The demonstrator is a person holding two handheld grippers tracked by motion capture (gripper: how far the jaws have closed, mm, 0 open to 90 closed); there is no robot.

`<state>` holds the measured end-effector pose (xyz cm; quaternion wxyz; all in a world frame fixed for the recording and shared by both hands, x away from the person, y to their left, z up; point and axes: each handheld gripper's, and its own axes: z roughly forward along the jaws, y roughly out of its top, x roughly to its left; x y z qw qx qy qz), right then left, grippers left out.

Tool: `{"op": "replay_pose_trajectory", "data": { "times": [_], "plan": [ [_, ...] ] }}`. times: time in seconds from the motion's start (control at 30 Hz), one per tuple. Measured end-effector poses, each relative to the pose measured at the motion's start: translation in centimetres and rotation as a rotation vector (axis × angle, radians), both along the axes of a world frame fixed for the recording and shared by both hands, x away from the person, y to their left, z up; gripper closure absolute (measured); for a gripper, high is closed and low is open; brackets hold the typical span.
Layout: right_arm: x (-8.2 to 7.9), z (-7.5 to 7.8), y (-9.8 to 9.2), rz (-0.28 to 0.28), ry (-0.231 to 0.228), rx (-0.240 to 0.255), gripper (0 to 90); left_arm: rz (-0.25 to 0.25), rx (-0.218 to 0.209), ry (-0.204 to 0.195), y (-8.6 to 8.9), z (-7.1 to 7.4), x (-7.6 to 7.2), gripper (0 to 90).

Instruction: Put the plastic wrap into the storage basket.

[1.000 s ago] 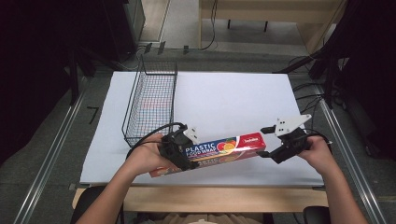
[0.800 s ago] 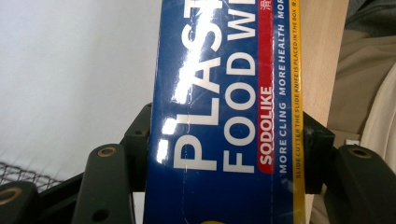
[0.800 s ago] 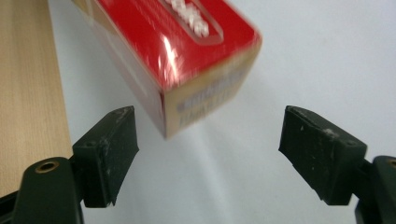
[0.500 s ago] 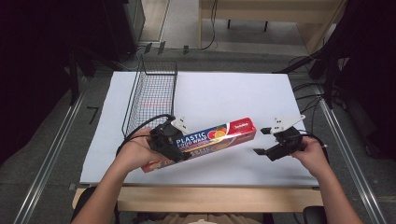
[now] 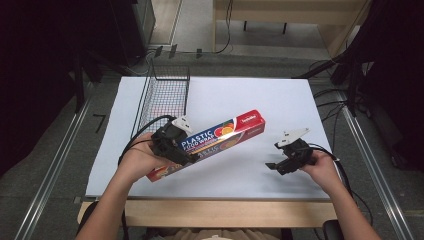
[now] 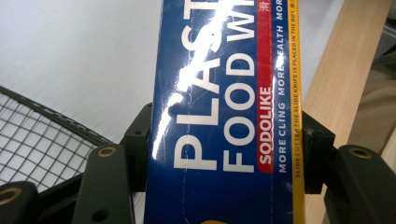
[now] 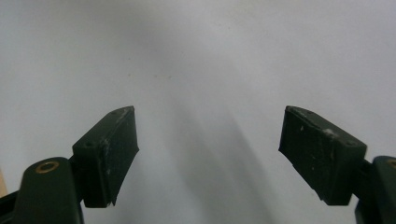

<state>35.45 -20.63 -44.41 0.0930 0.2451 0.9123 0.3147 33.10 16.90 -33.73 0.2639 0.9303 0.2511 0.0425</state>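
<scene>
A long blue and red plastic food wrap box hangs tilted above the white table top, its far end raised toward the right. My left gripper is shut on the box near its lower left end. In the left gripper view the box sits clamped between both black jaws. My right gripper rests low at the right, apart from the box, in the person's right hand. Its jaws stand open over bare white surface, as the right gripper view confirms, with nothing between them.
A black wire basket stands on the white table top at the left rear, just behind the left hand; its mesh appears in the left gripper view. A wooden table edge runs along the front. Dark furniture surrounds the table.
The left gripper has lifted the box and swung it left, tilting its far end up. The right gripper has left the box's right end, dropped toward the table and now stands open.
</scene>
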Motion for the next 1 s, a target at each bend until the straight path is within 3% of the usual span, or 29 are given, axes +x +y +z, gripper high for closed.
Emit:
{"op": "replay_pose_trajectory", "data": {
  "times": [0.2,0.4,0.5,0.7,0.83,1.0],
  "plan": [
    [0.3,-0.1,0.1,-0.019,-0.005,-0.013,19.9,0.087,-0.03,-0.014,1.0,0.4,0.8,39.8],
    [0.6,-0.1,0.0,-0.035,0.002,-0.005,19.9,0.167,-0.028,-0.025,1.9,0.9,1.8,39.9],
    [0.7,-0.1,0.1,-0.034,0.0,-0.01,19.9,0.202,-0.034,-0.011,2.3,1.0,2.4,39.8],
    [1.0,0.0,0.0,-0.061,-0.012,-0.006,19.9,0.3,-0.012,-0.004,2.7,1.4,4.0,39.8],
    [1.2,-0.1,0.0,-0.078,0.001,-0.012,19.9,0.327,-0.016,0.0,3.0,1.8,5.3,39.8],
    [1.3,-0.2,0.1,-0.074,-0.001,-0.02,19.9,0.389,0.028,-0.039,2.6,2.4,6.3,39.8]
  ]
}}
